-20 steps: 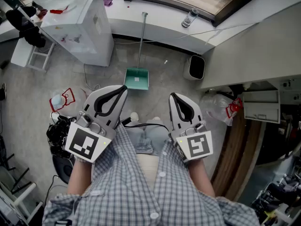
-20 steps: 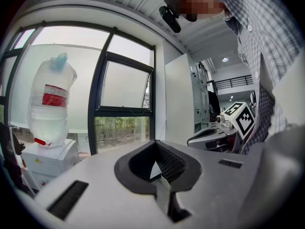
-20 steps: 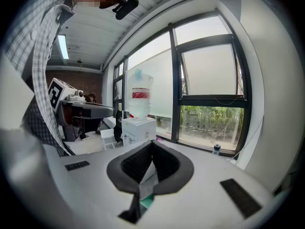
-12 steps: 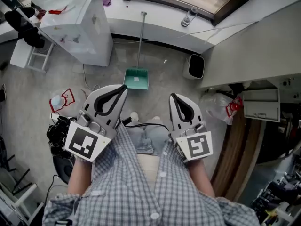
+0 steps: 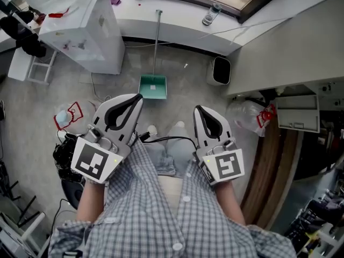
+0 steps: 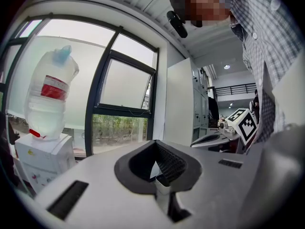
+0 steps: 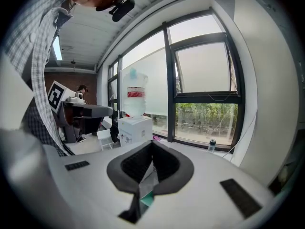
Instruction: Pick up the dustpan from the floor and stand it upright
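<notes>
In the head view, the dustpan [image 5: 153,86] is sitting on the floor to the right of the water dispenser [image 5: 86,31], its long handle reaching toward the window ledge. Whether it is lying flat or leaning cannot be determined. The left tongs [image 5: 137,98] and right tongs [image 5: 198,109] are hovering well short of it, probably awaiting the approach. In the left gripper view, the left tongs [image 6: 155,144] are closed and empty, with the dispenser at left. In the right gripper view, the right tongs [image 7: 151,144] are fully closed and empty. A green sliver of dustpan [image 7: 147,199] is showing past them, right of the dispenser, which suggests this side is lining up.
</notes>
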`<action>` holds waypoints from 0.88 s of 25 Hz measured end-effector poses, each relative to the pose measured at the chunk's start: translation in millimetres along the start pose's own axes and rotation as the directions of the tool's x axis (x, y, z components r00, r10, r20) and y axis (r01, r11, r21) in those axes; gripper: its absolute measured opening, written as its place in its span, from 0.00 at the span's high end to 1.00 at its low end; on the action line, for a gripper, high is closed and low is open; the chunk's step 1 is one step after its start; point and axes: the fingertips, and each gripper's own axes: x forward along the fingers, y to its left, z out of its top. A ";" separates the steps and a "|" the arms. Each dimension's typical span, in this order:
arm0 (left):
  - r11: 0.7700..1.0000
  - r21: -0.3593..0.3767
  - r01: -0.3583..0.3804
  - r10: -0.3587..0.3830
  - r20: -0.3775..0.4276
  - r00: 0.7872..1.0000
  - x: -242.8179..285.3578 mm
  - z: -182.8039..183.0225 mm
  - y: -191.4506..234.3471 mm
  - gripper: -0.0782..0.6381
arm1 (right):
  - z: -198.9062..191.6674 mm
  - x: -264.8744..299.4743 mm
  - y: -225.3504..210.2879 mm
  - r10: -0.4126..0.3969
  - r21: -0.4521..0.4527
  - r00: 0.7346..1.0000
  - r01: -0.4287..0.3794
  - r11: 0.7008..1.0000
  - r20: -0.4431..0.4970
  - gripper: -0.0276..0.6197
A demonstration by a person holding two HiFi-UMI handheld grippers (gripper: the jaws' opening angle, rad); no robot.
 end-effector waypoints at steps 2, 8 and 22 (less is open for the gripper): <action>1.000 0.001 0.007 -0.007 0.009 1.000 5.3 2.3 -1.6 0.88 | -1.3 -1.0 -6.1 -0.009 0.004 1.000 0.009 1.000 -0.003 0.95; 1.000 0.010 -0.014 0.014 -0.029 0.999 19.2 -2.5 -7.8 0.88 | -0.1 -0.3 -33.4 -0.012 0.004 1.000 0.012 1.000 0.004 0.95; 0.992 0.010 -0.122 0.122 0.000 0.992 99.2 19.1 -4.4 0.88 | 5.9 25.5 -120.4 0.065 0.006 0.998 -0.065 0.998 0.022 0.95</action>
